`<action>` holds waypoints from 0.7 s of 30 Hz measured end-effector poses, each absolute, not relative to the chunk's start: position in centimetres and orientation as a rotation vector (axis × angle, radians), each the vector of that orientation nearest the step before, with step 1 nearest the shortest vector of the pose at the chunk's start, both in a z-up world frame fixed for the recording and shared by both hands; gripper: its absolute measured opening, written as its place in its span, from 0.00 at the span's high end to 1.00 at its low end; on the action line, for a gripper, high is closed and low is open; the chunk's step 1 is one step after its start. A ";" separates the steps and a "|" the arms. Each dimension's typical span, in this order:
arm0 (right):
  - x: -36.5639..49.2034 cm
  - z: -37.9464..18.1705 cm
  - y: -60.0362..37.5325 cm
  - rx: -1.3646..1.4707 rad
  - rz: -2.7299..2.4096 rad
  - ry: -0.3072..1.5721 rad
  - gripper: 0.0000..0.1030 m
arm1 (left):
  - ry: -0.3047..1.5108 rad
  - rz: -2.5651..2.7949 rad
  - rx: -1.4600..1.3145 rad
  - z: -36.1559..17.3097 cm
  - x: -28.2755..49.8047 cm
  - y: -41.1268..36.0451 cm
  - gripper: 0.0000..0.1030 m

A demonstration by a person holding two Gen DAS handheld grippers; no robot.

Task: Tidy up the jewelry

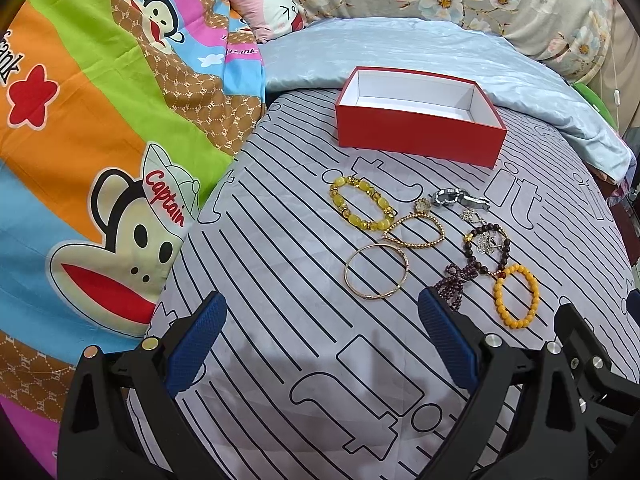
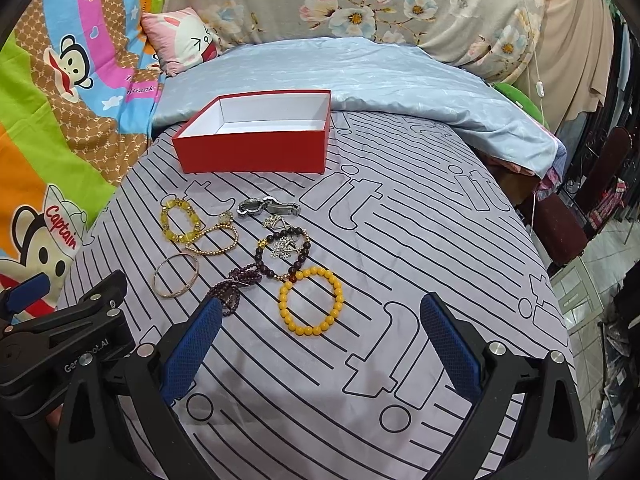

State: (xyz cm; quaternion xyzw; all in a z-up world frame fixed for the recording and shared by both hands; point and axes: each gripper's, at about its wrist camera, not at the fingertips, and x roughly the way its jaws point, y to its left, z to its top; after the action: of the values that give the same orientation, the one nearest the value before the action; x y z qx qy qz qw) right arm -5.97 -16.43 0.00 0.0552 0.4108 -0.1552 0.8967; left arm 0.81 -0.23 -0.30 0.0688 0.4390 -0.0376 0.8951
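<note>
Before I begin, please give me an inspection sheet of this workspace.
Surface: striped grey bedsheet, wrinkled.
Job's things: red box open, nothing visible inside; yellow bead bracelet, gold bangle, dark bead strands, metal watch loose on the sheet.
Clutter: blue quilt behind the box.
Grippers: left gripper and right gripper open, holding nothing.
Cables: white cord with switch at right.
Surroundings: cartoon blanket, floral pillow.

Both wrist cameras look forward and down over a grey line-striped bed sheet (image 1: 280,240) from close above. The left view sits further left; both share the open red cardboard box (image 1: 416,140) and scattered bracelets.
</note>
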 end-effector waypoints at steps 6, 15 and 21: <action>-6.0 0.1 -16.4 0.114 -0.322 0.851 0.05 | 0.910 -0.079 0.143 -0.3 0.9 -0.2 0.09; -5.9 0.2 -16.4 0.109 -0.325 0.842 0.05 | 0.903 -0.076 0.140 -0.1 0.7 -0.2 0.09; -6.5 0.7 -16.3 0.110 -0.329 0.828 0.05 | 0.895 -0.076 0.137 0.2 0.4 -0.4 0.09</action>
State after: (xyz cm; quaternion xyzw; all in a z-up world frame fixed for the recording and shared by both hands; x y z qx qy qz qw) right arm -6.51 -16.27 0.69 0.0532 0.4001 -0.1589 0.9010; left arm 0.43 -0.36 0.20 0.0660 0.4323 -0.0368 0.8985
